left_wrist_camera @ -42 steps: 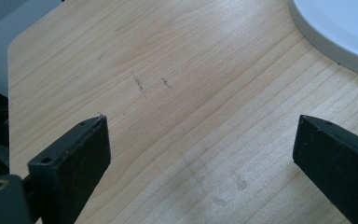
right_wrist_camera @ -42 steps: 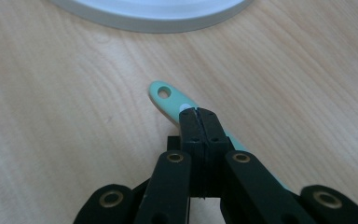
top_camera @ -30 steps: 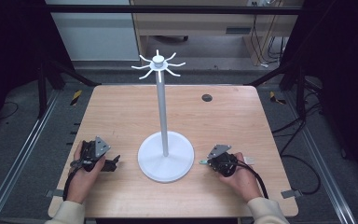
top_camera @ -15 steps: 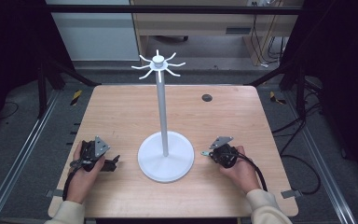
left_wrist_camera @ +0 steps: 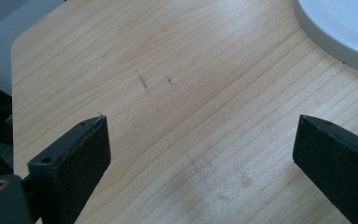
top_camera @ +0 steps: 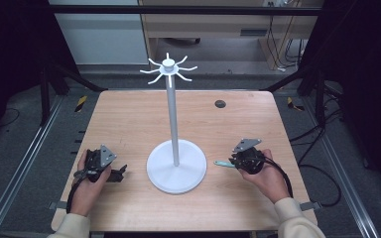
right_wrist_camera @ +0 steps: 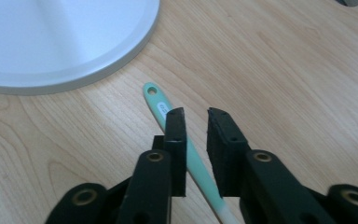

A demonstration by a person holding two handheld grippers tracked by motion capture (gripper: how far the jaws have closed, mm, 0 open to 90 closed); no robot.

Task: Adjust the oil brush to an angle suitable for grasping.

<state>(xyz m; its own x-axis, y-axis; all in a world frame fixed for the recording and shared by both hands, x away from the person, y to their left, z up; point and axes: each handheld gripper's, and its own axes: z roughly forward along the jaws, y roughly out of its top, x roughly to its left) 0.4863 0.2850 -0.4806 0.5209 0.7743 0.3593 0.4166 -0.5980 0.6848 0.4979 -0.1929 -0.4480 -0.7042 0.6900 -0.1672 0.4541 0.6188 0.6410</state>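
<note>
two tongs, one white stand (top_camera: 176, 163) and one mint-green toothbrush (top_camera: 222, 163) sit on one wooden bench (top_camera: 129, 124). the stand has one round base, one thin pole and one crown of short hooks at the top, roughly nine though they are too small to count surely. one dark round spot (top_camera: 220, 103) lies on the bench behind and to the right of the stand.

the left tongs (top_camera: 115, 173) rest on the bench just left of the stand's base, held by the left hand (top_camera: 87, 186). the right tongs (top_camera: 230, 161) sit just right of the base, held by the right hand (top_camera: 265, 176).

from the high view the toothbrush is a thin green sliver poking from the right tongs toward the stand's base. the right gripper view makes plain that it lies flat on the bench, its holed handle end near the base rim, its shaft running between the two jaws, which stand narrow around it with a small gap, not pinching it. the left gripper view shows the left jaws set wide over bare wood, the base rim at the upper right corner.
</note>
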